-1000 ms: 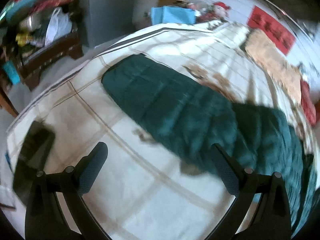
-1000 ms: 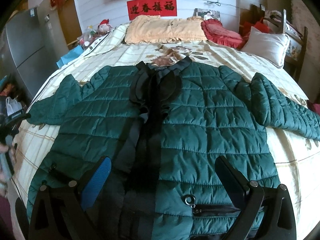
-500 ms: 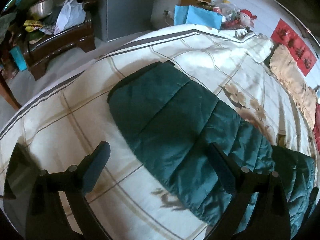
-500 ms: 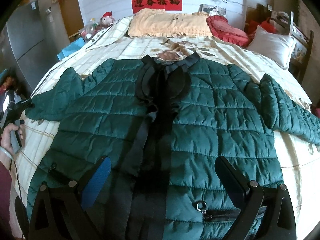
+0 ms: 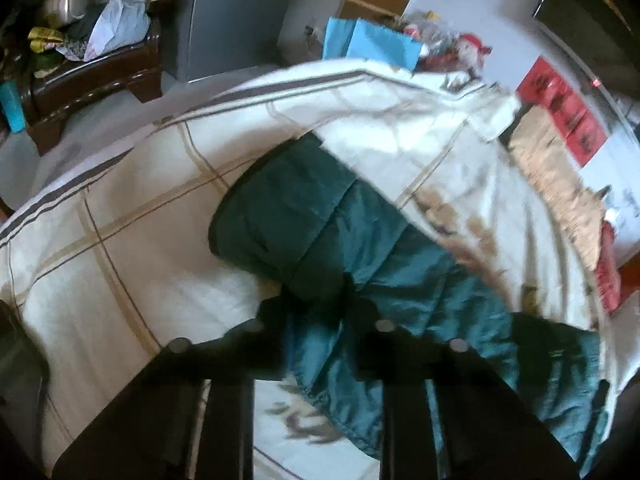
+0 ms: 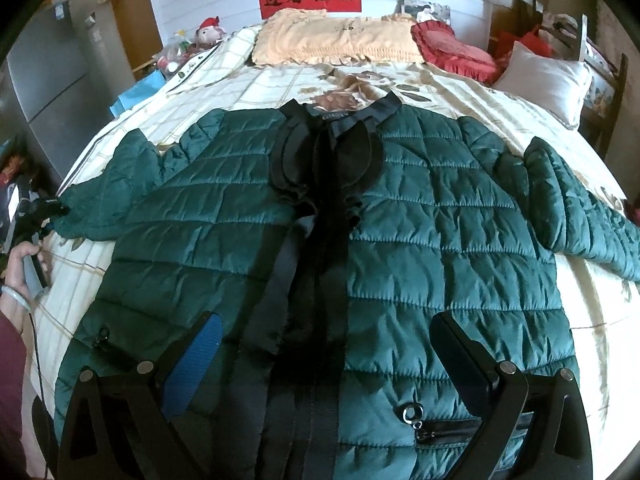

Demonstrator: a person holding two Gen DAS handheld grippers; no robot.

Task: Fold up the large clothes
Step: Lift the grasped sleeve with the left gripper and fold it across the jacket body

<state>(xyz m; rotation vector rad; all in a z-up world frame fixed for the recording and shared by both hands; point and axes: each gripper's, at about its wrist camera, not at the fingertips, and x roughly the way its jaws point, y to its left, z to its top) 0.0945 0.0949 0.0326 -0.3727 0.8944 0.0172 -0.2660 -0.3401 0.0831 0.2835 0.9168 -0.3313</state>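
Observation:
A dark green quilted jacket (image 6: 420, 240) with a black collar and front placket lies spread face up on the bed, both sleeves out to the sides. My left gripper (image 5: 316, 304) is shut on the jacket's left sleeve (image 5: 304, 216) a little behind its cuff. It also shows at the far left of the right wrist view (image 6: 48, 210), at the sleeve end. My right gripper (image 6: 328, 344) is open and empty, hovering above the jacket's lower front near the hem.
The bed (image 6: 460, 92) has a cream checked cover. An orange pillow (image 6: 336, 40), a red cushion (image 6: 452, 52) and a white pillow (image 6: 544, 80) lie at its head. A dark wooden table (image 5: 92, 76) with clutter and a grey cabinet (image 5: 236, 16) stand beyond the bed's left side.
My left gripper has moved in over the sleeve and closed on it. My right gripper has stayed open above the jacket's hem, drifting slightly.

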